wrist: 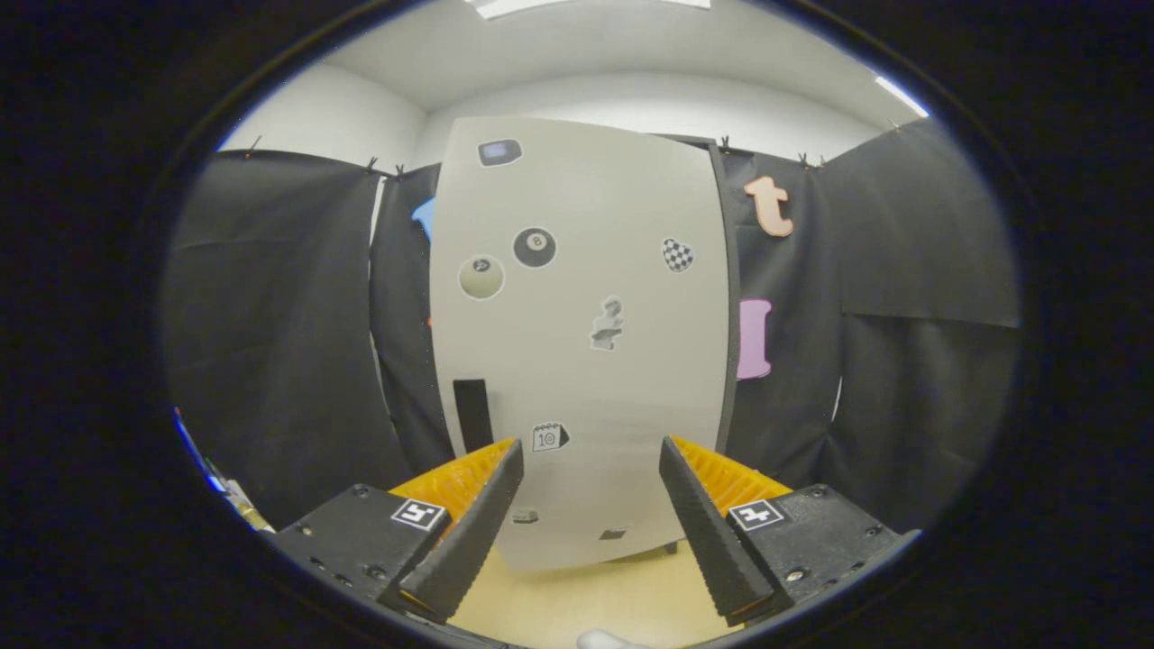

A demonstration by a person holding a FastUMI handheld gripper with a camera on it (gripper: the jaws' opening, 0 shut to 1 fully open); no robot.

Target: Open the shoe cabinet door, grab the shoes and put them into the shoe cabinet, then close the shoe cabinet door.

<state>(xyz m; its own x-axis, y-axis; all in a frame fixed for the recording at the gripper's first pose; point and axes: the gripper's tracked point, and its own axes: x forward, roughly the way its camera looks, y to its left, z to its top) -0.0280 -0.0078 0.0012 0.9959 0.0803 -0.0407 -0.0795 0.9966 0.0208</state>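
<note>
A tall pale shoe cabinet [586,361] stands beyond my fingers, its front door shut and dotted with several small stickers. A dark vertical handle strip [471,415] sits on the door's lower left, just above my left finger. My gripper [590,460] is open, with only air between the fingers, and it stays short of the door. A small white bit of a shoe [606,640] peeks in below, between the finger bases.
Black cloth walls [288,342] hang on both sides of the cabinet and behind it. A light yellowish floor [586,595] runs from the cabinet's foot toward me. White room walls and ceiling lights show above the cloth.
</note>
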